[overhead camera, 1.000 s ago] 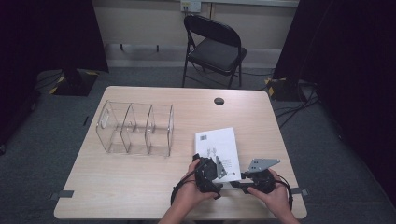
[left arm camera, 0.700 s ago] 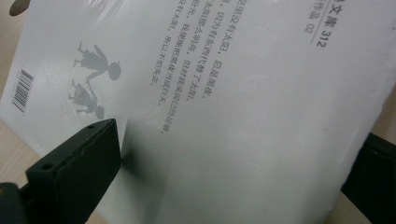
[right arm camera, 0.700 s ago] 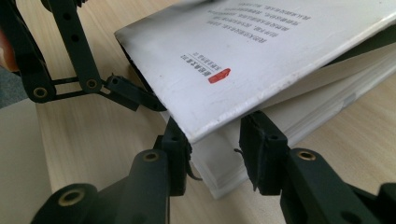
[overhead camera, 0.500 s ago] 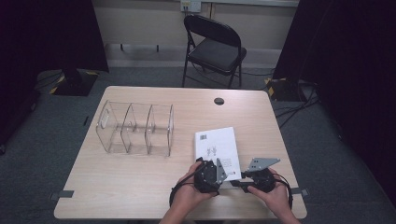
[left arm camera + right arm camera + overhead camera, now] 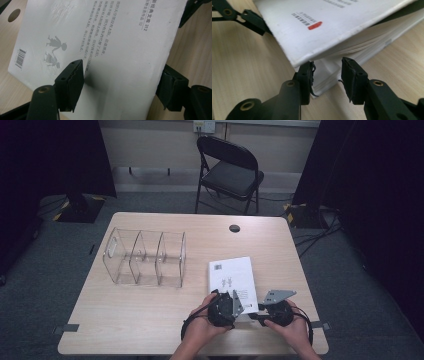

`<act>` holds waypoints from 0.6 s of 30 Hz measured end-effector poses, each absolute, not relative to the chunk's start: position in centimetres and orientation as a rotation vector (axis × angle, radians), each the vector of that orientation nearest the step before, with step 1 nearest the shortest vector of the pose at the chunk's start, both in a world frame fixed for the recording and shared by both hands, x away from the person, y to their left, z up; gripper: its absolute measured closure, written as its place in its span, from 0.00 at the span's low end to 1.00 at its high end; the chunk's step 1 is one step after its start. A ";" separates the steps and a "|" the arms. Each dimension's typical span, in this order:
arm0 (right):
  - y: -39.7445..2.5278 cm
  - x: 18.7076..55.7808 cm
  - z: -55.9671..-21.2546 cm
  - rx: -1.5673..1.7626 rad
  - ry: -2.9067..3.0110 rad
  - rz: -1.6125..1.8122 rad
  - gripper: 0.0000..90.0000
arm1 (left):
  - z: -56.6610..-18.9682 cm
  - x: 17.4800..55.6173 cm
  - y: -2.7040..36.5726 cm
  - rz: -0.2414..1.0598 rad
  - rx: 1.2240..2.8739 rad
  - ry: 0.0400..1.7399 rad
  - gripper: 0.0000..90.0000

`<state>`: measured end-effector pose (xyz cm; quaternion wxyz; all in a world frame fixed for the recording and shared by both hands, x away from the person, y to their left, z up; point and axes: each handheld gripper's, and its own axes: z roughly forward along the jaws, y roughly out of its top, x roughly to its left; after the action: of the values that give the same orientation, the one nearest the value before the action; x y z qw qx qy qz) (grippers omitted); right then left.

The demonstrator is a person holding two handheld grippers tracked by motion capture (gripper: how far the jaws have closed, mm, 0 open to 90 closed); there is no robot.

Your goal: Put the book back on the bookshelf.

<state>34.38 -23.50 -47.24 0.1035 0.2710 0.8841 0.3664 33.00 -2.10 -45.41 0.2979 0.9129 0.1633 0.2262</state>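
A white book (image 5: 231, 279) is lying flat on the wooden table (image 5: 150, 320), its long axis running away from the person, the barcode corner at the far end and the near short edge pointing back toward both grippers. The left gripper (image 5: 223, 309) is sitting at that near edge, jaws spread wide across the cover: one jaw is resting on the cover, the other is standing just past the book's side edge, gripping nothing. The right gripper (image 5: 327, 75) is meeting the near corner just beside it, jaws partly open around the fanned pages under the lifted cover, not pinching them. A clear three-compartment organizer (image 5: 145, 257) is standing well off to the left gripper's far left.
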 end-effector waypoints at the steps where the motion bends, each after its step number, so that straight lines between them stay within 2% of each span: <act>1: -23.5 34.4 -47.3 0.802 2.601 1.084 0.69 | -45.4 33.0 -2.1 0.606 2.425 0.436 0.32; 6: -23.6 34.6 -47.1 0.824 2.604 1.159 0.71 | -45.4 33.0 -2.2 0.608 2.435 0.435 0.31; 12: -23.6 34.4 -47.0 0.804 2.583 1.187 0.76 | -45.3 33.2 -1.7 0.538 2.370 0.496 0.27; 18: -23.5 34.3 -46.6 0.800 2.578 1.225 0.76 | -46.1 33.0 -2.7 0.625 2.412 0.442 0.11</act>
<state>34.28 -23.55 -46.63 0.0884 0.2689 0.8663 0.4116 32.96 -2.67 -46.10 0.3010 0.9090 0.1666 0.2355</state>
